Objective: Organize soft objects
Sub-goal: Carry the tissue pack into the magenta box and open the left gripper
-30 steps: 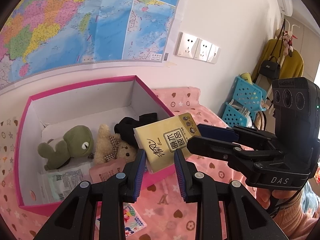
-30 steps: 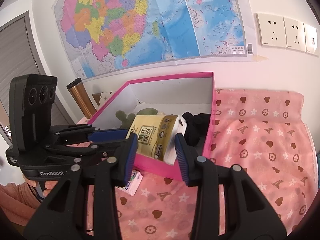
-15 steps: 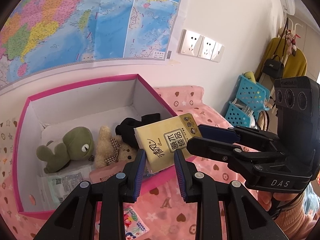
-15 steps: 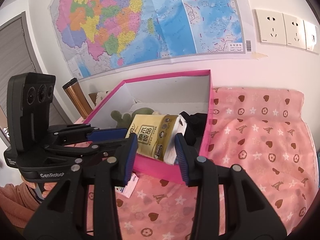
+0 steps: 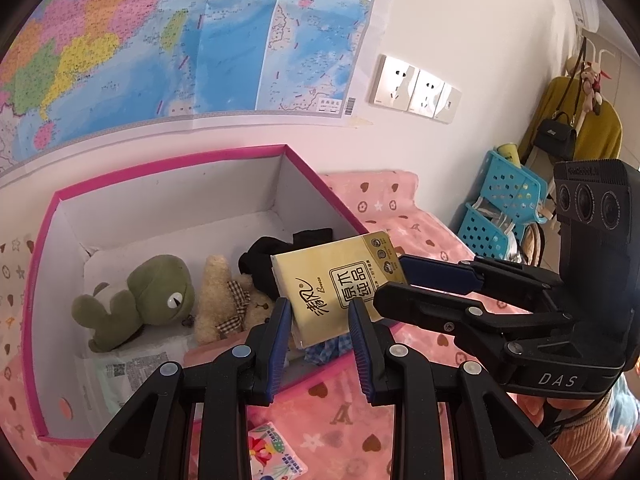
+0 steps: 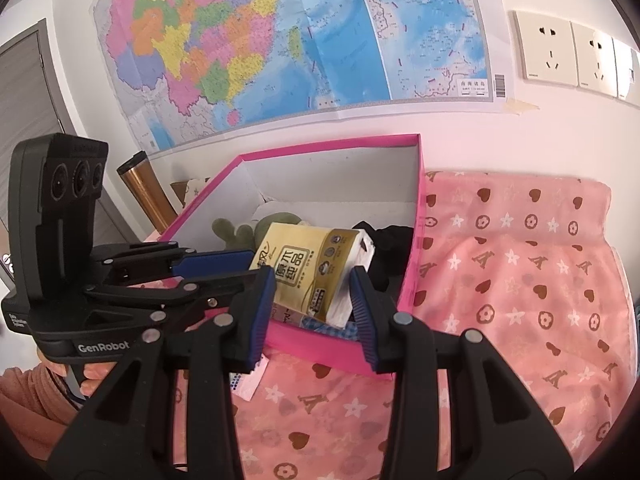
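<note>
Left wrist: tissue pack (image 5: 340, 284) hides black cloth (image 5: 260, 258).

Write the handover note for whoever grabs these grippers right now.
Right gripper: shut on the yellow tissue pack, which is tilted over the pink box.
Left gripper: its fingers flank the same pack; contact unclear.
Done: green plush, beige teddy bear and black cloth are in the box.
Left: lower and release the pack. A small colourful packet lies outside on the pink blanket.
</note>
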### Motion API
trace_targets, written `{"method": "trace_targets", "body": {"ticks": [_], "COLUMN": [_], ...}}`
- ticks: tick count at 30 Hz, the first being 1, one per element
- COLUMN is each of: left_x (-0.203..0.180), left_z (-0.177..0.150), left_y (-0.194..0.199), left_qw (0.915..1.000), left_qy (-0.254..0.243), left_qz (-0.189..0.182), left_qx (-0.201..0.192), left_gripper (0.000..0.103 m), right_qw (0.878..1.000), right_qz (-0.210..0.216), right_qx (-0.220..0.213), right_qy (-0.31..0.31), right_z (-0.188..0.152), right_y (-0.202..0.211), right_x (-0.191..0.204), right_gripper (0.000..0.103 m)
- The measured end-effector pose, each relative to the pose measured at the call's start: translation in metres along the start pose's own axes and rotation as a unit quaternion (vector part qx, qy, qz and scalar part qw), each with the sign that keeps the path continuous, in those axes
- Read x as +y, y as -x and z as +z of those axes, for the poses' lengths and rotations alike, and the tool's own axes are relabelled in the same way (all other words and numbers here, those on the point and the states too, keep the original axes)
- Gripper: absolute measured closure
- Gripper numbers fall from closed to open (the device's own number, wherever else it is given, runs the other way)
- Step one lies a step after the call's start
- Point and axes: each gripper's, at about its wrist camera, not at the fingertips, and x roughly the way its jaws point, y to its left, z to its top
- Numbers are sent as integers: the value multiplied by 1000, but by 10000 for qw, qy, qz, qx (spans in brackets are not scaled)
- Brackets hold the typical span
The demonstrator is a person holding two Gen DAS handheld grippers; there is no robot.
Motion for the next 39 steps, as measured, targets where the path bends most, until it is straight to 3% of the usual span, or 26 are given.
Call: {"method": "trace_targets", "body": {"ticks": [39], "left_x": [8], "left_z": [2], "left_y": [-20], "left_qw": [9994], "left_qy": [210], "left_qz": [-17], "left_qx": [264], "left_gripper": [75], "right_qw": [9995], "right_qz": [-172], "right_qx": [246], "right_qy": [-25], "right_z": [1], "right_y": [-14], "right_x": [-3], "right_gripper": [61]}}
